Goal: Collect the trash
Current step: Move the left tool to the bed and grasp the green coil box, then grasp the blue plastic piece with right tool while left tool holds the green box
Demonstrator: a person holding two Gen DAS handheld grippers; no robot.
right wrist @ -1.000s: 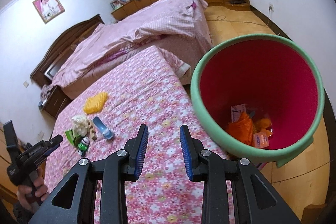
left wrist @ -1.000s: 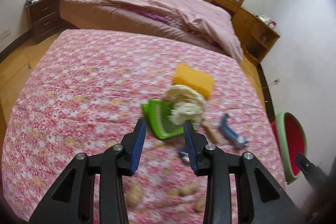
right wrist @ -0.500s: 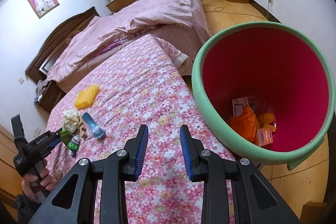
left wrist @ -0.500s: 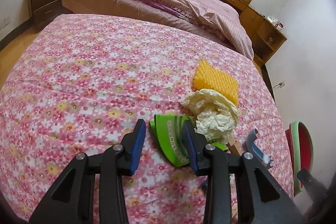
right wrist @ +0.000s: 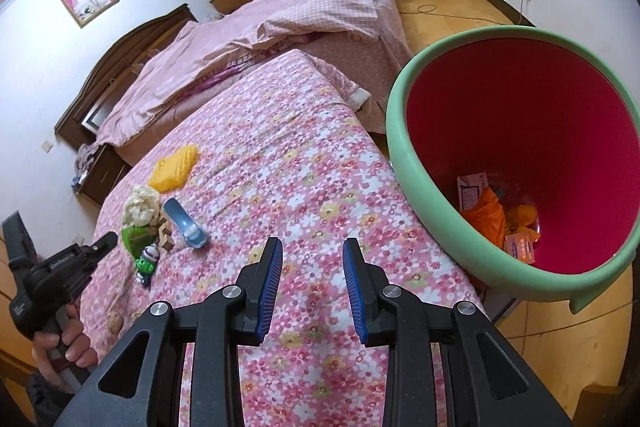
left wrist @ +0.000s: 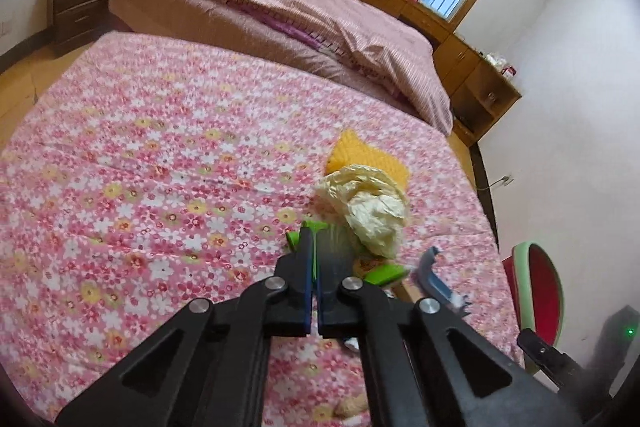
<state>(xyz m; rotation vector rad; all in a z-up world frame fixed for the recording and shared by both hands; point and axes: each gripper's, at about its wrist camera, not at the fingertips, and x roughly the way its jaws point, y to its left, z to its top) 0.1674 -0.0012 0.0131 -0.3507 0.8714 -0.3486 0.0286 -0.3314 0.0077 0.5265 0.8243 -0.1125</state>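
The left gripper (left wrist: 315,255) has just been closing, and now its jaws are pressed together on the edge of a bright green wrapper (left wrist: 298,235), a thin, flat and glossy piece with pale stripes that lies on the flowered pink cloth (left wrist: 160,163). Only small parts of the wrapper show beside the jaws: one corner at the left of the fingertips and another green part (left wrist: 386,273) at the right, so it seems to stretch across the view from left to right, but its true long axis I cannot tell because the fingers cover the middle. In the right wrist view the same wrapper (right wrist: 134,237) lies just in front of the left gripper's tip. Just behind the wrapper, and touching it, sits a crumpled cream paper ball (left wrist: 370,211), and beyond this a yellow ribbed sponge (left wrist: 360,157). A blue scoop-like thing (left wrist: 430,273) lies to the right, its long side pointing away toward the paper. The right gripper (right wrist: 312,269) hangs above the cloth with its jaws apart and nothing between them. Beside it stands the green bin (right wrist: 404,163) with a red inside, holding orange wrappers (right wrist: 490,213) at the bottom.
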